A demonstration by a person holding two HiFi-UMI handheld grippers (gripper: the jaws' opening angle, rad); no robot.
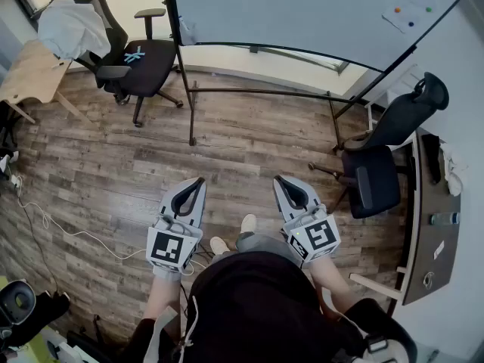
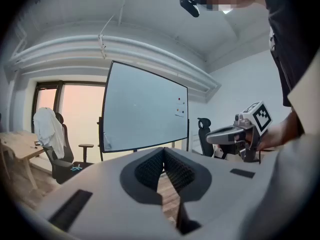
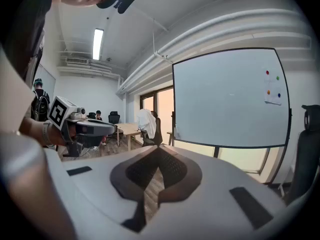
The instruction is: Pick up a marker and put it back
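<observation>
While the head view is looking steeply down on both arms, only the two gripper views are showing the jaws head-on. The left tool (image 1: 198,182) is sitting with its ribbed pads (image 2: 150,166) pressed together at the tips, nothing between them. The right tool (image 1: 281,180) is doing the same, its pads (image 3: 172,168) meeting and gripping nothing.

Both forearms are reaching forward from the person's waist. The tools are being held level and side by side, well apart, with their tips angling slightly toward each other and their marker cubes sitting nearest the body. Each gripper view is also catching the other tool off to its side, in a bare hand.

Ahead of both tools, a whiteboard (image 1: 302,13) on a black stand is standing on the wood floor (image 1: 113,157). Only the head view is showing the floor under it. Small coloured magnets (image 3: 272,84) are sitting on a paper at the board's upper right.

A small pale object (image 2: 106,143) is clinging to the board's lower left edge, well ahead of the left tool. It is too small to tell whether it is the marker.

Left of the left tool, a black office chair (image 1: 140,59) is carrying a white garment (image 1: 72,25), beside a wooden tabletop (image 1: 30,70). Just right of the right tool, a second black chair (image 1: 378,165) is standing.
</observation>
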